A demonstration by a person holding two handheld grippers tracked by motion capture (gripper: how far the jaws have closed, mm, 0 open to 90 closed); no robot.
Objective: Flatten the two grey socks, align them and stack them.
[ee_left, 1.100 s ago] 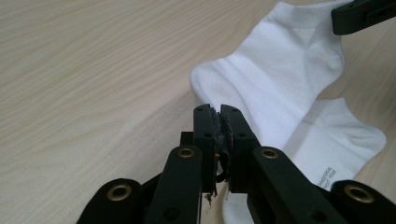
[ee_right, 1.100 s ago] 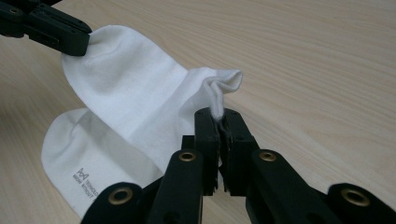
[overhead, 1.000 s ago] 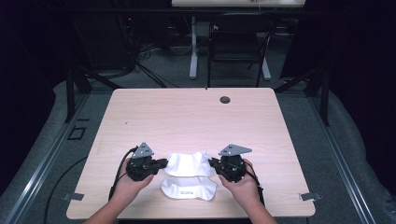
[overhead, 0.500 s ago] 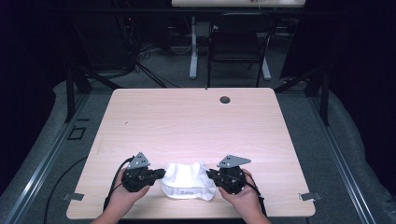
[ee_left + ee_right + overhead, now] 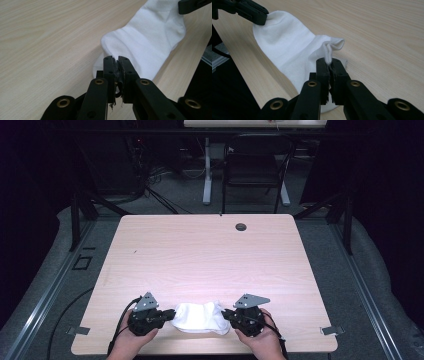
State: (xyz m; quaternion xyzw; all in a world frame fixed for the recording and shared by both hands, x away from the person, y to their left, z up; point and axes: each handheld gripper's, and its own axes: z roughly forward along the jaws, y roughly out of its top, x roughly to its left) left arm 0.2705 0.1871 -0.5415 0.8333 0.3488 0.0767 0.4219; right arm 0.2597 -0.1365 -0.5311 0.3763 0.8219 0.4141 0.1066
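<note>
Sock (image 5: 200, 317) lies near tabletop (image 5: 210, 255) front edge, w/ L gripper (image 5: 170, 314) & R gripper (image 5: 226, 314) at its two ends, jaws of both clenched on thin bits of fabric. Risk: uneven pull slips a pinched edge out, or sock drags off the front edge.

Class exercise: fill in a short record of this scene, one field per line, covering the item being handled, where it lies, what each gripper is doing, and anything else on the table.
Item: white sock
Location: near edge of the wooden table, between the two grippers
Left gripper: fingers shut on one end of the sock
Right gripper: fingers shut on the opposite end, pinching a fold of fabric
Sock state: stretched between both grippers, its middle resting on the table
Other: round dark grommet hole near the far edge
</note>
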